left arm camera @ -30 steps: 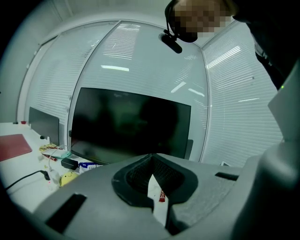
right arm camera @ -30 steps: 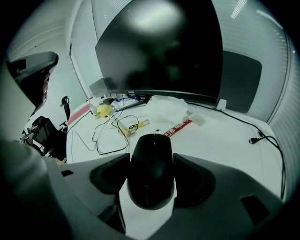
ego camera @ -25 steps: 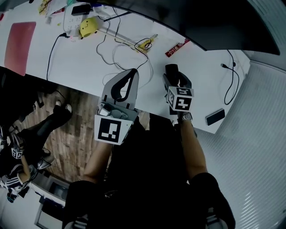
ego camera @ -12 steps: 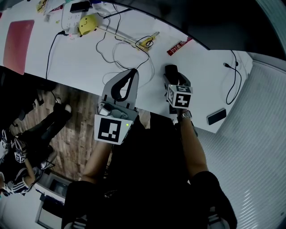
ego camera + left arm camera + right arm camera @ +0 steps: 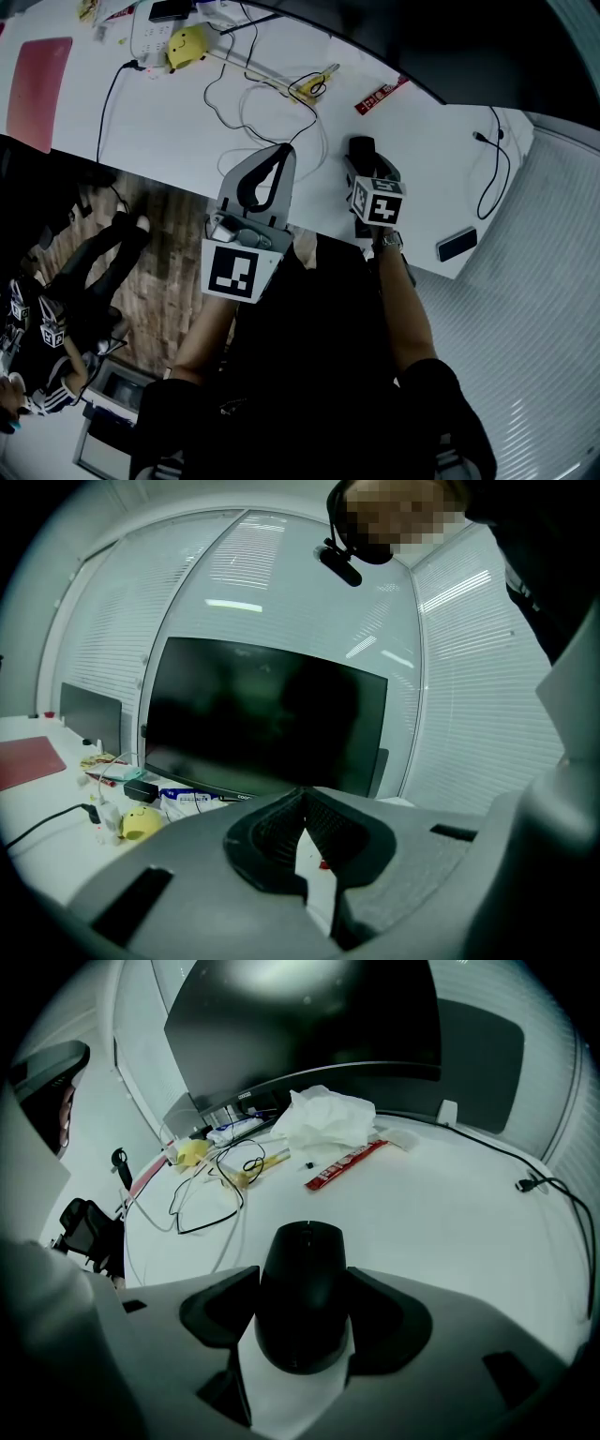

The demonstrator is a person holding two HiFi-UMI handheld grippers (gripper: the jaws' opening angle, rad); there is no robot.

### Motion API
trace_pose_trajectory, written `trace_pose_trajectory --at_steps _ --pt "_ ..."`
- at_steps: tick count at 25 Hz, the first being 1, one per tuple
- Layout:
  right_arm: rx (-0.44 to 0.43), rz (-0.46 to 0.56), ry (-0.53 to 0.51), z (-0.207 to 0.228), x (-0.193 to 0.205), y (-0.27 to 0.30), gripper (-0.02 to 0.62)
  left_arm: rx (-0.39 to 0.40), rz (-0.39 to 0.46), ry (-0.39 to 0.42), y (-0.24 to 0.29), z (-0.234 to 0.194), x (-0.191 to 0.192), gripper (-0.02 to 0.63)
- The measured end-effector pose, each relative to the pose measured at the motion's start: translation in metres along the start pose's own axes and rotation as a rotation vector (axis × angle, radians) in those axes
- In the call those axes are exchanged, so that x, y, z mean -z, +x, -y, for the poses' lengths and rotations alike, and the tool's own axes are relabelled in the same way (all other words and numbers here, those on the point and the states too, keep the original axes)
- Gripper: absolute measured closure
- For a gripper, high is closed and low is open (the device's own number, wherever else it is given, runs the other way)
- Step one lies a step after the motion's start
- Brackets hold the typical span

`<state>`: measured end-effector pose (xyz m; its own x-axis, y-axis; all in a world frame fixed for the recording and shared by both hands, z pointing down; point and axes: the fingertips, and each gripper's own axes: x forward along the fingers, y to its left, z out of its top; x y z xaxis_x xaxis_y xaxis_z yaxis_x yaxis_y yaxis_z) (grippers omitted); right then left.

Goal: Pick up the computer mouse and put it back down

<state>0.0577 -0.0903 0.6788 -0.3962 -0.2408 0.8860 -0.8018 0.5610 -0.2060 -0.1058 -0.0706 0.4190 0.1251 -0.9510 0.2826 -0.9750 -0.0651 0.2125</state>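
computer mouse point(image 5: 361, 148), one only and black, sits at the near edge of the white table point(image 5: 178, 112), in front of the single dark monitor point(image 5: 300, 1016). whether it rests on the table or is just clear of it, i cannot tell. of the two grippers, the right gripper point(image 5: 302, 1288) is on it. its fingers press both flanks, grasping it, and the mouse's long axis runs straight out along them, nose toward the monitor. the left gripper point(image 5: 280, 154) hangs just to the left, fingers clenched on nothing.
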Motion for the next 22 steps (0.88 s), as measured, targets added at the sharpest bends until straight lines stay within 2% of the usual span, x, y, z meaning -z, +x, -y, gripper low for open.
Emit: trace_pose_trajectory --at_steps 5,10,18,22 --pt "-0.002 0.004 -0.003 -0.001 0.0 0.0 0.313 0.0 -0.001 -0.001 -0.002 -0.002 0.001 0.599" --pt "-0.027 0.022 0.042 -0.004 -0.003 -0.002 0.313 0.015 -0.003 0.012 -0.003 -0.003 0.001 0.599" --pt "0.044 0.095 0.058 0.004 -0.021 -0.025 0.313 0.037 0.018 0.024 -0.007 0.0 -0.01 0.598" --pt "0.058 0.131 0.11 0.006 -0.027 -0.039 0.316 0.058 0.026 0.04 -0.009 0.005 -0.016 0.6"
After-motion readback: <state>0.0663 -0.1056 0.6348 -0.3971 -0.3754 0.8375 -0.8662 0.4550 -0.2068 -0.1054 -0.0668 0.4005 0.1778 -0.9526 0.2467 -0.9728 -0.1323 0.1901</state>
